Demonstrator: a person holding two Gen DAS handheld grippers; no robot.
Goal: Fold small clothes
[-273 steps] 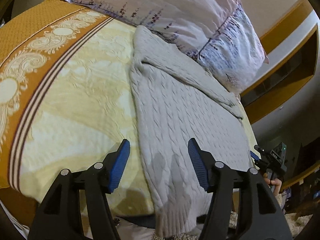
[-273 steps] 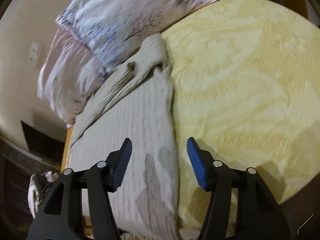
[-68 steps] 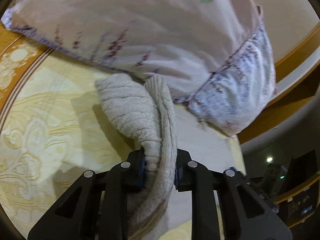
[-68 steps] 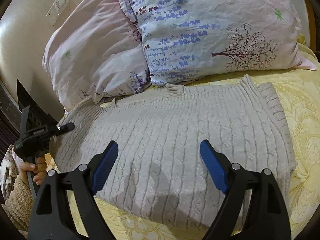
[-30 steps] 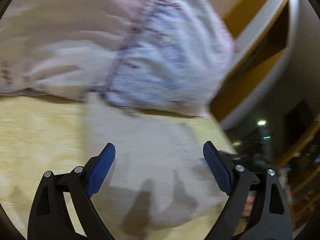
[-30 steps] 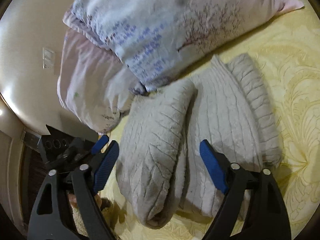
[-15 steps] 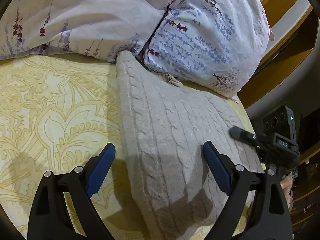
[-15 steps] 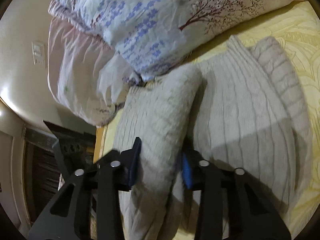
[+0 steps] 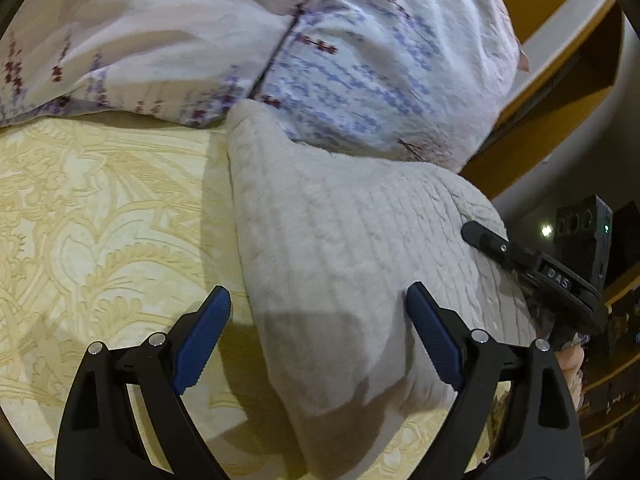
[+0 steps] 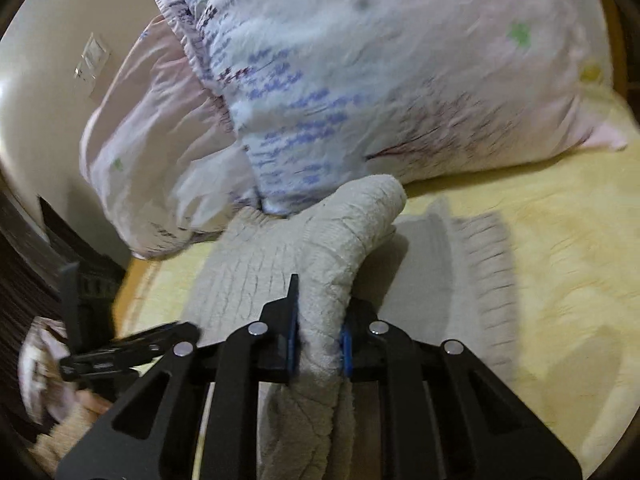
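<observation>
A grey cable-knit sweater [image 9: 340,248] lies folded on the yellow bedspread [image 9: 100,220], its far corner against the pillows. My left gripper [image 9: 320,340] is open and empty, its blue pads on either side of the sweater's near edge. My right gripper [image 10: 318,340] is shut on a raised fold of the sweater [image 10: 340,240] and holds it up above the rest of the garment. The right gripper also shows in the left wrist view [image 9: 532,272], at the sweater's right edge.
Two floral pillows [image 9: 320,40] lie behind the sweater, also in the right wrist view [image 10: 360,80]. A wooden bed frame [image 9: 560,60] runs at the right. The other hand-held gripper [image 10: 112,352] sits at the bed's left edge. A wall switch [image 10: 92,60] is on the wall.
My right gripper has lifted the pinched sweater fold higher and towards the pillows. My left gripper stays open and has shifted slightly closer over the sweater's edge.
</observation>
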